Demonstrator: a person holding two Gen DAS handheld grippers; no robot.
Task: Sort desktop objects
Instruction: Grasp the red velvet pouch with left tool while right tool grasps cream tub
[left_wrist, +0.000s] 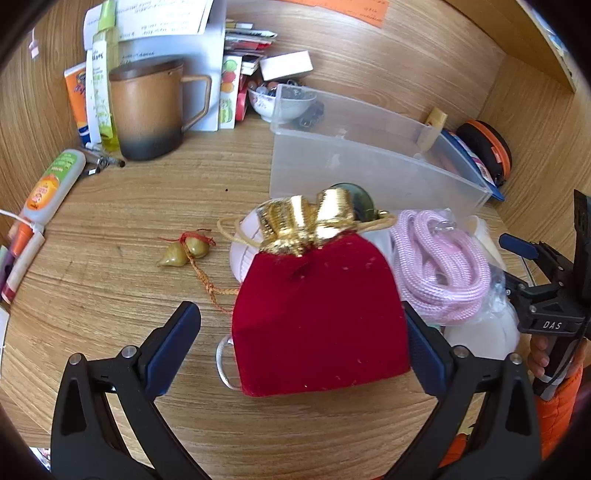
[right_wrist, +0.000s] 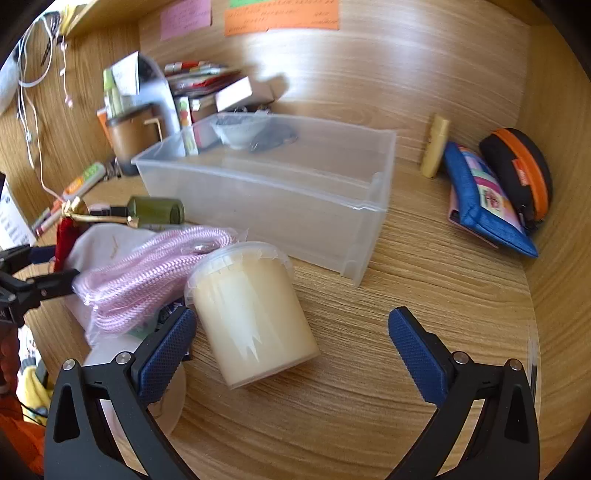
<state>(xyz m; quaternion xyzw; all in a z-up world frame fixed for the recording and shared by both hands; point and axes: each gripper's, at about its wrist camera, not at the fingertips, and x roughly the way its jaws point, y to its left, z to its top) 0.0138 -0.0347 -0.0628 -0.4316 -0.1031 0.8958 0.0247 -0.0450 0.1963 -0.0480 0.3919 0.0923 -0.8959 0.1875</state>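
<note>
Between our left gripper's (left_wrist: 301, 347) spread fingers lies the red velvet pouch (left_wrist: 317, 314), touching neither pad. Our right gripper (right_wrist: 291, 347), also spread, has the cream tub (right_wrist: 251, 314) just inside its left finger. Beyond both sits the pink rope (right_wrist: 147, 273), then the clear bin (right_wrist: 266, 192), apparently still empty. We judge sorting barely begun.

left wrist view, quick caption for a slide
Open left claw straddling a red velvet pouch before a clear plastic bin.
</note>
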